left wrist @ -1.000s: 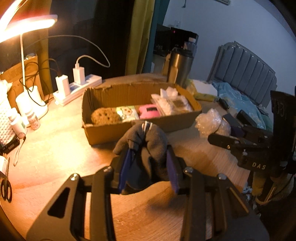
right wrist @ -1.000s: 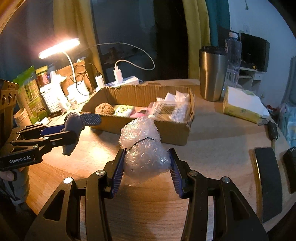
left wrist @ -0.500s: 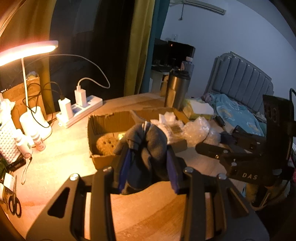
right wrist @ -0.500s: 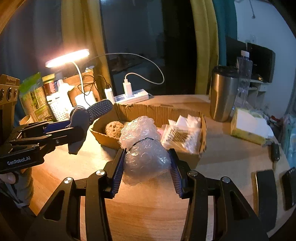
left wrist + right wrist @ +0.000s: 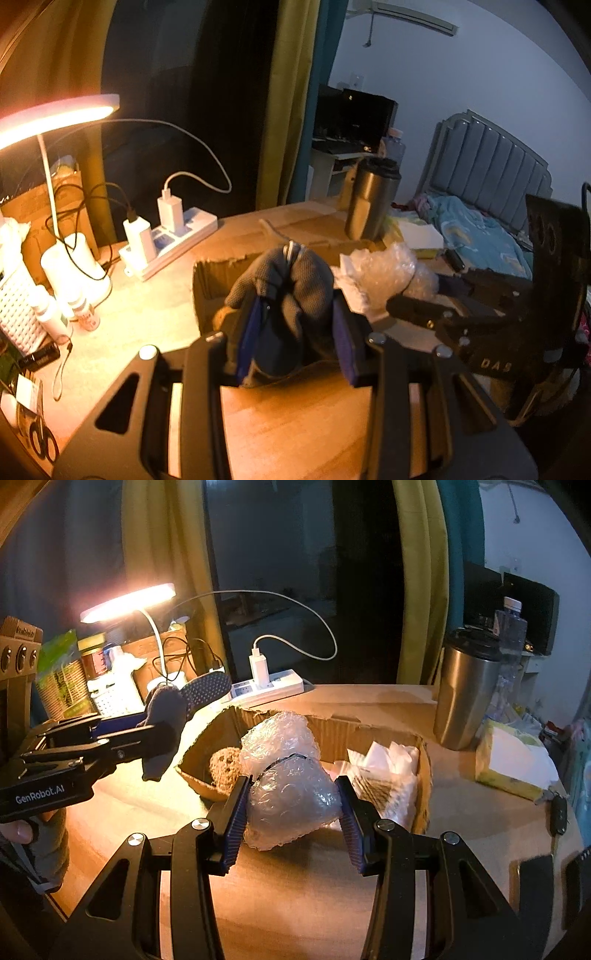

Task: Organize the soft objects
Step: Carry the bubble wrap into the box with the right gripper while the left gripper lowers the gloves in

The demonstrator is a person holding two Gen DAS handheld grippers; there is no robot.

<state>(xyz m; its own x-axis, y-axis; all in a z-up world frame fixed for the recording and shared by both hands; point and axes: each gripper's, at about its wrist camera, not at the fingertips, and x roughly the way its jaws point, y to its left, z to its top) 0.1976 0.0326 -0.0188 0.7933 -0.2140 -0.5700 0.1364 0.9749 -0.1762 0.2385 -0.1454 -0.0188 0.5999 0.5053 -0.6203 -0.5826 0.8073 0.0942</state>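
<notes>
Left gripper [image 5: 293, 332] clamped on a grey glove [image 5: 291, 291]; right gripper [image 5: 291, 808] clamped on a bubble-wrap wad [image 5: 290, 797]. Both loads are in the air, with the box [image 5: 332, 731] just ahead. Sponge [image 5: 225, 766] and packets [image 5: 384, 775] already inside. Judged: two drops remain.

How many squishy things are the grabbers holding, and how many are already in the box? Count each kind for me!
Gray gloves held: 1, glove in the left gripper.
Bubble wrap bundles held: 1, bubble wrap in the right gripper.
Sponges in the cardboard box: 1, sponge.
Clear packets in the box: hard to count.
Total clearly seen: 3.
</notes>
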